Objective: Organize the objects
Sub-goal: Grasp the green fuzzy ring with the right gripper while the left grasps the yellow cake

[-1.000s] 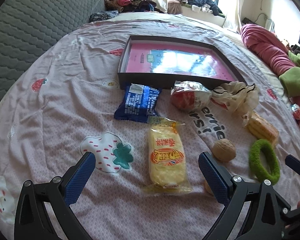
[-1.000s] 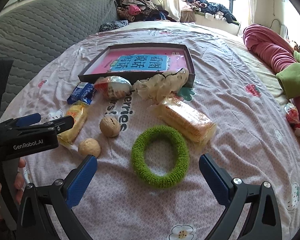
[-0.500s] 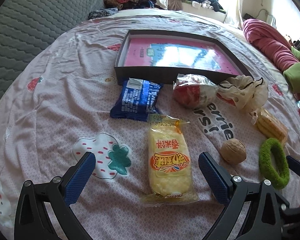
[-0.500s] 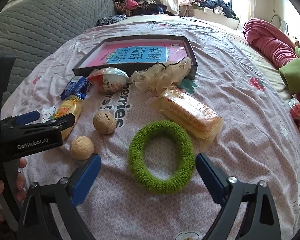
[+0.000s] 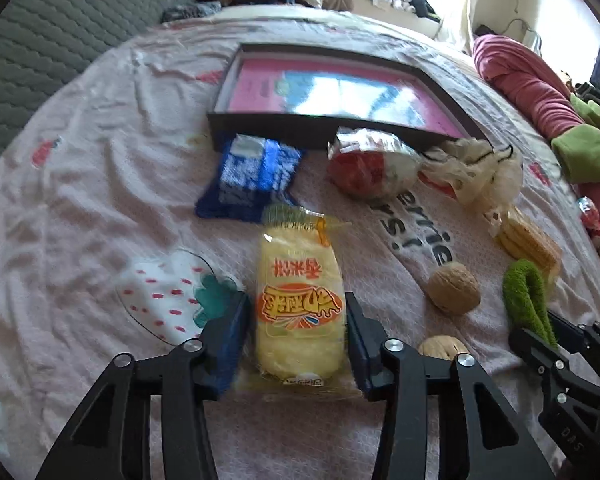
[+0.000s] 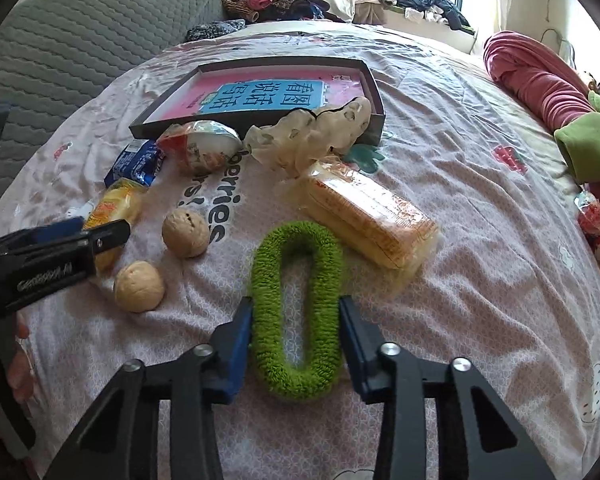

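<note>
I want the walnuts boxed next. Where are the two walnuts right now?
In the right wrist view, both walnuts lie on the bedsheet left of the green ring, between it and the yellow snack packet.

yellow snack packet (image 5: 300,304): glossy clear plastic film, crinkled at the ends
fuzzy green ring (image 6: 296,308): matt, shaggy cloth pile
two tan walnuts (image 6: 185,233): rough, dull shell
pink printed bedsheet (image 6: 480,280): soft matt cloth, wrinkled
dark shallow box (image 6: 374,96): matt card walls
</note>
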Available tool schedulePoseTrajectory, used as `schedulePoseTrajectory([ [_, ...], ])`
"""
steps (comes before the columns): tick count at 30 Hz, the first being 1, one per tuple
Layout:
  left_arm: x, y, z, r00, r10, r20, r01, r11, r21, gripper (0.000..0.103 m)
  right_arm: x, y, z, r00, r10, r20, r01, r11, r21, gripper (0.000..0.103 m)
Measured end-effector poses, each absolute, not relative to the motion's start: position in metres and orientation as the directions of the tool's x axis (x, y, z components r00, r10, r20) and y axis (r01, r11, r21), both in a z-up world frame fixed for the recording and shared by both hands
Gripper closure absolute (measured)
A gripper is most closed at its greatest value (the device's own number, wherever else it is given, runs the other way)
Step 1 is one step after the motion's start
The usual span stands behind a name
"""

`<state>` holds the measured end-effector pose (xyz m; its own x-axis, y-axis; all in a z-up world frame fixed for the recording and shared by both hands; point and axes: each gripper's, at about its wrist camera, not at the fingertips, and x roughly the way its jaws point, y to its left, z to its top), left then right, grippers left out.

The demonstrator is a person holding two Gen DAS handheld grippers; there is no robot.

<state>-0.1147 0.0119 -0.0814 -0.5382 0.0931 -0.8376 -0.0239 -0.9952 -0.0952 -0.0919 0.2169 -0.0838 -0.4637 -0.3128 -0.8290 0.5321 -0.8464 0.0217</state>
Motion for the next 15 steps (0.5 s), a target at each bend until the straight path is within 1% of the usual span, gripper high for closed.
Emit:
schedulePoseTrajectory([
  [2, -0.113, 0.013, -0.081, -0.548, 0.097, -0.831, -0.028, -0.995, -0.097, 0.062, -0.091, 0.218, -0.083, -0.46, -0.323, -0.827, 0.539, -0.842, 0.03, 0.072],
  [4, -0.112, 0.013, -0.08, -0.551, 0.105, -0.828, -0.028, -0.994, -0.108, 0.061, -0.09, 0.218, -0.083, -0.454, -0.332, -0.827, 0.544, -0.838, 0.037, 0.076],
  [11, -0.11, 0.01, -0.076, -0.56, 0.127, -0.819, -0.025, -0.99, -0.136, 0.062, -0.088, 0.225, -0.076, -0.42, -0.398, -0.815, 0.551, -0.826, 0.12, 0.078],
  [15, -0.105, 0.012, -0.07, -0.568, 0.121, -0.814, -0.025, -0.991, -0.13, 0.062, -0.082, 0.223, -0.07, -0.42, -0.412, -0.808, 0.566, -0.815, 0.122, 0.078],
])
